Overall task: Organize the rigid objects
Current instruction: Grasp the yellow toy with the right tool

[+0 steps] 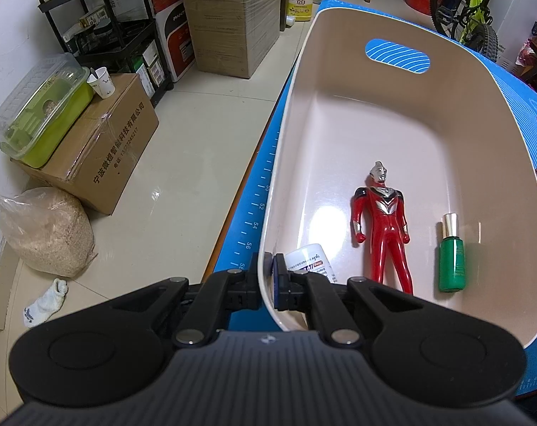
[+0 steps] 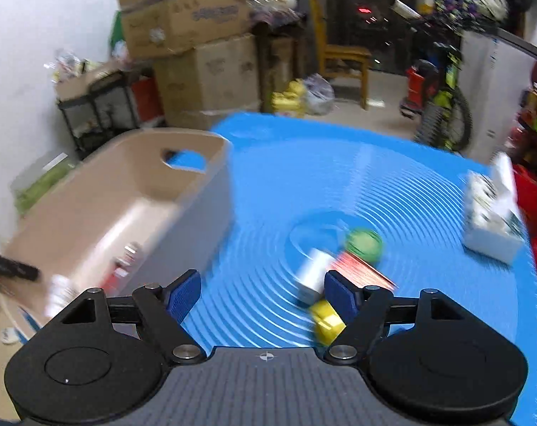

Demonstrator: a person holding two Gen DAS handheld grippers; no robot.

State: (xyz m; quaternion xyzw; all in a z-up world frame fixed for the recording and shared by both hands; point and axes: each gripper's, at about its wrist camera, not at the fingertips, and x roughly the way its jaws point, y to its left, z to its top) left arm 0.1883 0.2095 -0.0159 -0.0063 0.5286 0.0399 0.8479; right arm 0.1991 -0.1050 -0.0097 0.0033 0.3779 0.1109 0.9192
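Left claw (image 1: 270, 277), lower centre of the left wrist view, is clamped on the near-left rim of the beige bin (image 1: 403, 28): 1 pad outside the wall, 1 inside, holding the bin steady on the blue table (image 2: 392, 184). Inside the bin, lower part of that frame: a red figure (image 1: 383, 223) lying flat along the floor, a green bottle (image 1: 452, 255) with a silver cap to its right and apart from it, and a white bottle (image 1: 312, 259) at lower left, close against the inner pad. Right claw (image 2: 264, 296) is spread wide and holds nothing; the right wrist view is motion-blurred. Remaining objects form a cluster at centre right of that frame: a green round item (image 2: 365, 245), a white cylinder (image 2: 312, 271), a red flat item (image 2: 362, 271) and a yellow piece (image 2: 325, 319), touching or overlapping; the blur hides exact contacts. A white box (image 2: 492, 213) stands at right, well apart from the cluster. Judgement: the step in hand is fetching the next piece. The yellow piece sits just beside the right pad, so it looks like the easiest target. Advice: settle the claw before closing, straddle 1 item only, approach from the open side to avoid nudging neighbours, and keep the left grip firm so the bin does not slide at drop-off.
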